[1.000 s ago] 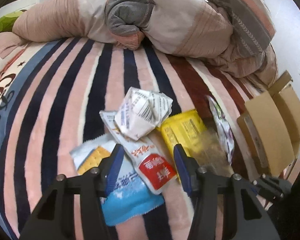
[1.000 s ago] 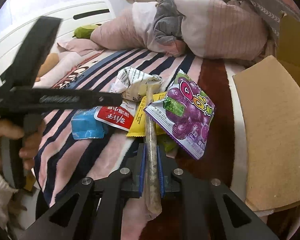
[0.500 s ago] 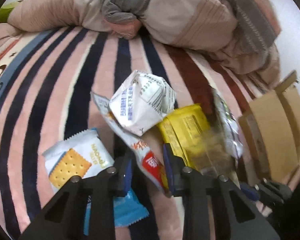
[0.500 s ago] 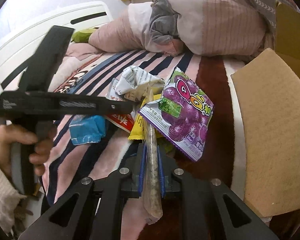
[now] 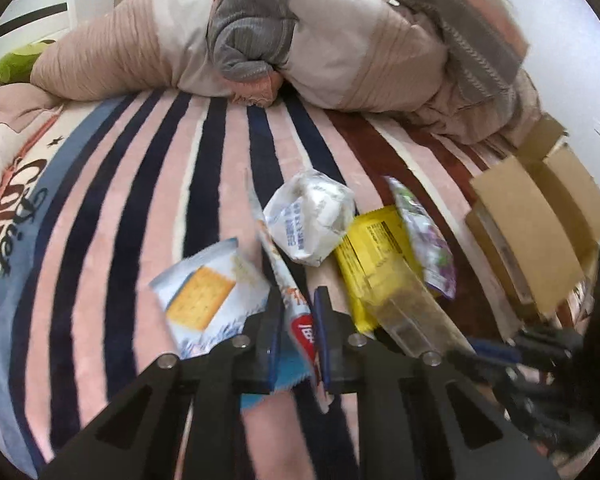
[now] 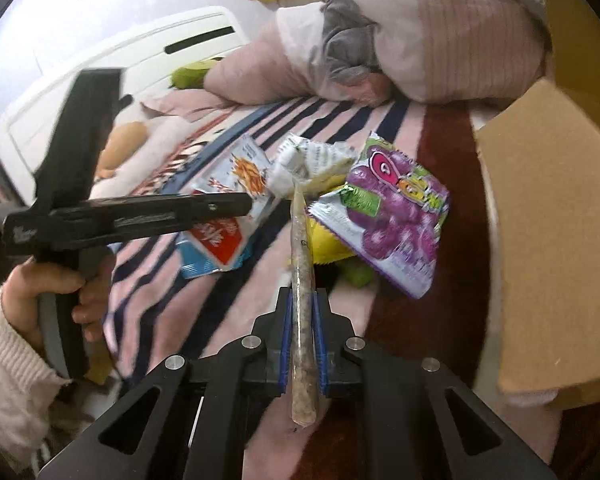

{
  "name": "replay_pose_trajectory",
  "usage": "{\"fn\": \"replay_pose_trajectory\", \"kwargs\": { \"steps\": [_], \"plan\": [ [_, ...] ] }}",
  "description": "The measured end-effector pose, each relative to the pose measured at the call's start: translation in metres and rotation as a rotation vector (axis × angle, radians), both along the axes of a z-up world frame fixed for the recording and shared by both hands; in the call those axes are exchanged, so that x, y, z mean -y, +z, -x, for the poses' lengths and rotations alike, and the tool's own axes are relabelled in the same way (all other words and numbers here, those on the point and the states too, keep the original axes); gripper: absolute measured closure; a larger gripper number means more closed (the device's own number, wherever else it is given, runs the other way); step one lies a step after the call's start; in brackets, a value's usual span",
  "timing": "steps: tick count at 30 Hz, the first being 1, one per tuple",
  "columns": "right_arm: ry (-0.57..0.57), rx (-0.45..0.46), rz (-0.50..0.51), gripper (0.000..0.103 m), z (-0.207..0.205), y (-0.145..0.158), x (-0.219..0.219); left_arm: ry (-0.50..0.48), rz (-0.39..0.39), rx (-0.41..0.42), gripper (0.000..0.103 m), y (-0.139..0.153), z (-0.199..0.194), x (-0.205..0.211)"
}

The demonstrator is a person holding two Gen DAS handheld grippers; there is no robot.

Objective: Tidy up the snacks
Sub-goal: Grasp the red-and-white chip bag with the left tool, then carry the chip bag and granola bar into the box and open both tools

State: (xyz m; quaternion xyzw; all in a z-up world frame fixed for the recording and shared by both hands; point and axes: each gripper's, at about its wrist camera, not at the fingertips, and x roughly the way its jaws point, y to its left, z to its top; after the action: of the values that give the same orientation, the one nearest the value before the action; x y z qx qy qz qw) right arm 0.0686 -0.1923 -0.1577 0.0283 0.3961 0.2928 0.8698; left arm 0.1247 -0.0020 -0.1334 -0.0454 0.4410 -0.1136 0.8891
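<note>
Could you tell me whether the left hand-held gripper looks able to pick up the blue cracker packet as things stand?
Probably not: the left hand-held gripper is shut on the red-and-white snack packet, which overlaps the blue cracker packet.

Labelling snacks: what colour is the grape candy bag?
Purple with white edges, grape candy bag; clearest in the right wrist view.

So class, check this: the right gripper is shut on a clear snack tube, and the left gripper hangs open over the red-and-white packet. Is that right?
One slip. The left gripper is not open: the left wrist view shows it shut on the red-and-white packet, lifting it edge-on. The right gripper is indeed shut on the clear snack tube.
</note>
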Motion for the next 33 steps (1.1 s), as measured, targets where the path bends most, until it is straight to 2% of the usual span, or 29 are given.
{"fn": "replay_pose_trajectory", "kwargs": {
  "steps": [3, 7, 9, 11, 13, 15, 18, 20, 24, 28, 33],
  "plan": [
    [-0.015, -0.008, 0.030, 0.097, -0.005, -0.004, -0.005, -0.002, -0.001, -0.003, 0.092, -0.002, 0.007, -0.006],
    [-0.004, -0.069, 0.035, 0.086, -0.011, -0.013, -0.011, -0.011, 0.028, 0.016, 0.093, 0.000, 0.015, -0.008],
    [0.004, -0.082, 0.055, 0.086, -0.012, -0.020, -0.013, -0.009, 0.026, 0.032, 0.093, 0.004, 0.017, -0.009],
    [0.030, -0.076, 0.059, 0.095, -0.010, -0.021, -0.017, -0.015, 0.025, 0.051, 0.094, 0.010, 0.020, -0.009],
    [0.055, -0.067, 0.054, 0.099, -0.007, -0.015, -0.022, -0.019, 0.018, 0.068, 0.095, 0.017, 0.023, -0.010],
    [0.058, -0.025, 0.068, 0.099, -0.002, -0.007, -0.025, -0.020, 0.013, 0.090, 0.095, 0.026, 0.027, -0.013],
    [0.073, 0.008, 0.034, 0.099, 0.002, 0.012, -0.028, -0.018, -0.012, 0.105, 0.095, 0.033, 0.029, -0.015],
    [0.074, 0.040, 0.037, 0.099, 0.003, 0.025, -0.030, -0.015, -0.003, 0.098, 0.095, 0.032, 0.028, -0.019],
    [0.079, 0.094, 0.011, 0.099, 0.009, 0.055, -0.027, -0.002, 0.009, 0.152, 0.095, 0.050, 0.037, -0.023],
    [0.057, 0.161, -0.033, 0.099, 0.012, 0.093, -0.008, -0.033, 0.016, 0.228, 0.095, 0.091, 0.043, -0.018],
    [-0.001, 0.245, -0.033, 0.099, 0.017, 0.139, 0.037, -0.136, 0.030, 0.330, 0.095, 0.151, 0.044, 0.021]
  ]
}}
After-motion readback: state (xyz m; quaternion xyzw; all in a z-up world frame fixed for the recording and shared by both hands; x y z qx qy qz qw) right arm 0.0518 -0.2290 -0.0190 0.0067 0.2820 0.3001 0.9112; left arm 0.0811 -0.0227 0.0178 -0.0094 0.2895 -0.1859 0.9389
